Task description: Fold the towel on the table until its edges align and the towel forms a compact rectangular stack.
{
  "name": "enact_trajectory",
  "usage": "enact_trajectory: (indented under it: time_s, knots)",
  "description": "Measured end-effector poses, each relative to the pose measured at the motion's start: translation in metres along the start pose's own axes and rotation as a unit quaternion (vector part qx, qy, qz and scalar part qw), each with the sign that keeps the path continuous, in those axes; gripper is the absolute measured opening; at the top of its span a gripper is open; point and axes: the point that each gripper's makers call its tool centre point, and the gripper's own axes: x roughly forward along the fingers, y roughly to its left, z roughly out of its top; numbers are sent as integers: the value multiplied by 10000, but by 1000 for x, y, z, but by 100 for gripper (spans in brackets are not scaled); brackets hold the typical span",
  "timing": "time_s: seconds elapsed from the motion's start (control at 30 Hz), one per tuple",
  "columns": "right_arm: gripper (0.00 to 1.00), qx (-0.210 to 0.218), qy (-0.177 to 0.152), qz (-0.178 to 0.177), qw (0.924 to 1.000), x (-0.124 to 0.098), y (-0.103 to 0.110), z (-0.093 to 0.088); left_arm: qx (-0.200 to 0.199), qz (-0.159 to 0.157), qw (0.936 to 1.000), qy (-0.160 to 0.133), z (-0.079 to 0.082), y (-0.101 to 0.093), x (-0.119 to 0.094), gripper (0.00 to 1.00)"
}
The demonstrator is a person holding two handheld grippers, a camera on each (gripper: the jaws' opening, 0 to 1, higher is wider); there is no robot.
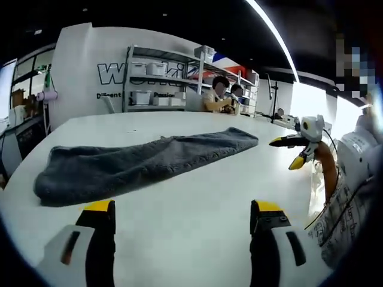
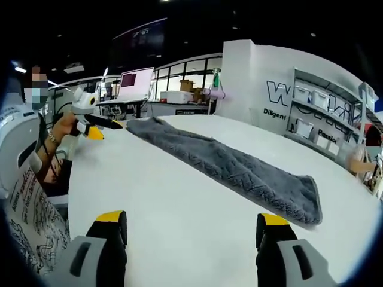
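A grey towel [image 1: 149,158] lies in a long, loosely bunched strip across the white table [image 1: 119,122]. My left gripper [image 1: 184,206] hovers open over bare table just short of the towel's near long side. The right gripper [image 1: 288,152] appears at the right, off the towel's far end, jaws apart. In the right gripper view the towel [image 2: 239,167] runs diagonally from the far left to the near right. My right gripper [image 2: 191,218] stands open above the table [image 2: 167,197], holding nothing. The left gripper [image 2: 102,127] floats by the towel's far corner.
Metal shelves [image 1: 161,84] with white bins stand behind the table, and two seated people [image 1: 218,95] are beside them. A desk with a monitor [image 2: 134,84] lies beyond the far end. A person's patterned sleeve [image 2: 30,203] is at the table edge.
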Motion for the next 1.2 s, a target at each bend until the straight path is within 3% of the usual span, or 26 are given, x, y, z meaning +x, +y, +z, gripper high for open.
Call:
enact_trajectory:
  time_s: [0.27,0.47,0.6,0.97,1.03,1.1,1.2]
  knots:
    - [88,374,-269,-640,9969,-6,-50,15,-439,538,9974,-198,5,49,-8,97]
    - [86,525,-386,-856,9942,-2,-73,21,-681,849,9939,-171,-1,80,-5,96]
    - [85,724,-358,-958,9921,2,-86,16,-820,1056,9910,-105,-8,100,-3,96]
    - [85,818,-279,-980,9914,8,-90,9,-1256,1428,9812,-336,-1,141,1,93]
    - [85,813,-283,-958,9917,8,-88,9,-1370,1526,9778,-430,2,149,1,92]
    - [85,801,-289,-938,9919,7,-86,9,-1646,1620,9692,-861,13,161,1,91]
    - [85,788,-296,-940,9920,6,-85,9,-1811,1708,9651,-818,8,171,0,85]
